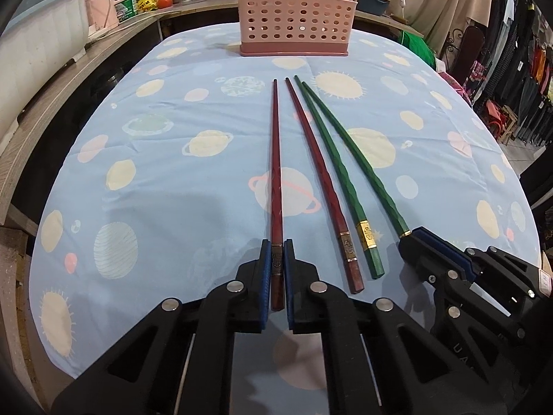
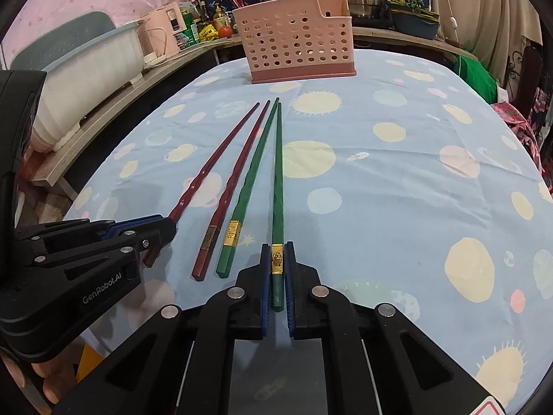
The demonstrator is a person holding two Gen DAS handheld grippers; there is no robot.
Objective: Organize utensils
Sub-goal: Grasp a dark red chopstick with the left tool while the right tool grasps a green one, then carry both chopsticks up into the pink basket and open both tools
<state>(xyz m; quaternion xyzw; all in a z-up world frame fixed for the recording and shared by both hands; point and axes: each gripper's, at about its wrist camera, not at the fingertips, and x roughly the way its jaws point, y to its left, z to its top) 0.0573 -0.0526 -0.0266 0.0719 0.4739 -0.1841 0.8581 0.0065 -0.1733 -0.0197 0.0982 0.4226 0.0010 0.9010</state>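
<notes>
On a planet-print cloth lie four chopsticks, tips toward a pink basket. Left gripper is clamped on the outer red chopstick at its thick banded end; right gripper likewise pinches the outer green chopstick. Both sticks look light, stiff and glossy, likely slippery, so this thick-end hold seems sensible.

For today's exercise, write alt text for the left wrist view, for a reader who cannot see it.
The left gripper is shut on the thick end of the left red chopstick, which lies on a blue planet-print tablecloth. Beside it lie another red chopstick and two green chopsticks; the right gripper clamps the outer one. A pink perforated holder stands beyond.
</notes>
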